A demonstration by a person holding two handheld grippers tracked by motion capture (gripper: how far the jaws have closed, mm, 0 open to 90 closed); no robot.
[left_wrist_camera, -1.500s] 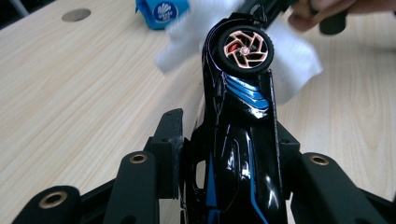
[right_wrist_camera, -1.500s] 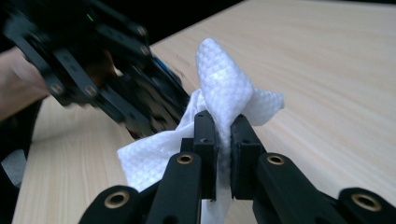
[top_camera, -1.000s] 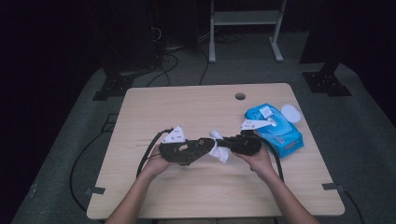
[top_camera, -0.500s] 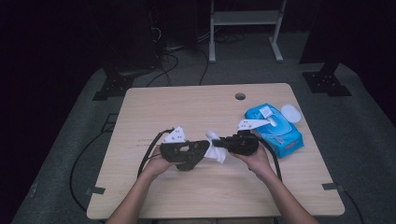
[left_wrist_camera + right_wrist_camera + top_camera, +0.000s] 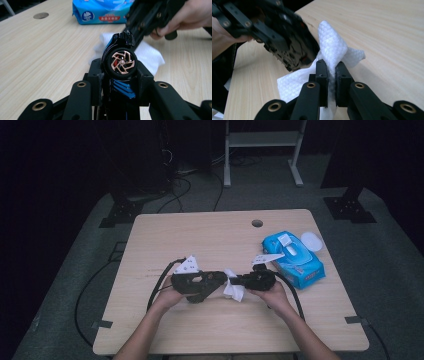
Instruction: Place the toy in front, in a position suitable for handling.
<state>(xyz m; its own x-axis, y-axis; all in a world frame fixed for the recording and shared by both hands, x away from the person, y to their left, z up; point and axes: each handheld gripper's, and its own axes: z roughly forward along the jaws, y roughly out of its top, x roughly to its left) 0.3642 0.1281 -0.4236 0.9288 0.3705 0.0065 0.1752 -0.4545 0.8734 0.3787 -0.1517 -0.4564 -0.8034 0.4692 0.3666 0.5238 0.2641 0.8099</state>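
My left gripper (image 5: 120, 75) is shut on a black and blue toy car (image 5: 122, 62) with a copper-coloured wheel, held nose away from the camera. My right gripper (image 5: 331, 68) is shut on a crumpled white wipe (image 5: 332, 47). The wipe touches the car's far end, and its lower part rests on the table (image 5: 200, 240). In the high view the left gripper (image 5: 220, 281) and the right gripper (image 5: 236, 281) meet tip to tip near the table's middle front, with the wipe (image 5: 234, 291) between and below them. The right gripper view has the car's dark underside (image 5: 292, 50) at the upper left.
A blue pack of wet wipes (image 5: 295, 260) lies right of the right hand, with a white round lid (image 5: 311, 240) beside it. A cable hole (image 5: 257, 223) sits near the far edge. Black cables (image 5: 160, 282) trail from both grippers across the front of the table.
Both hands stay close together at the table's middle. The wipe has shifted slightly against the toy car and now hangs a little lower.
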